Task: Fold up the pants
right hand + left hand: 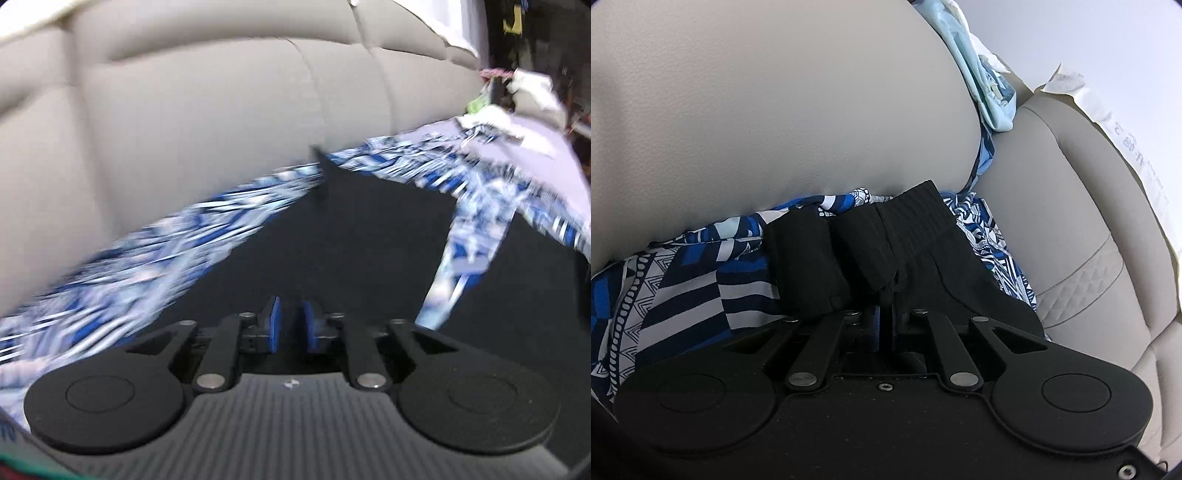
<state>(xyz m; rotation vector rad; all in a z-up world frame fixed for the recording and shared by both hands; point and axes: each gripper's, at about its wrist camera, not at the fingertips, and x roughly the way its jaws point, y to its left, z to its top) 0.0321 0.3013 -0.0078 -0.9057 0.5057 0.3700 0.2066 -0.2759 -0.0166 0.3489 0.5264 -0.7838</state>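
Observation:
The black pants (908, 229) lie bunched on a blue-and-white patterned cloth (683, 280) at the foot of a beige sofa back (775, 110). Their ribbed waistband points away from me. My left gripper (884, 314) is shut on a fold of the black fabric, which covers its fingertips. In the blurred right wrist view the pants (351, 240) spread flat and dark over the patterned cloth (166, 251). My right gripper (291, 321) hovers over them, open. Its blue pads (274, 325) stand apart with nothing between them.
A light blue garment (979, 81) is wedged beside the sofa cushion. A white printed sheet (1108, 122) drapes over the quilted beige armrest (1071, 221). White and green clutter (532, 92) sits at the far right, past the beige backrest (221, 110).

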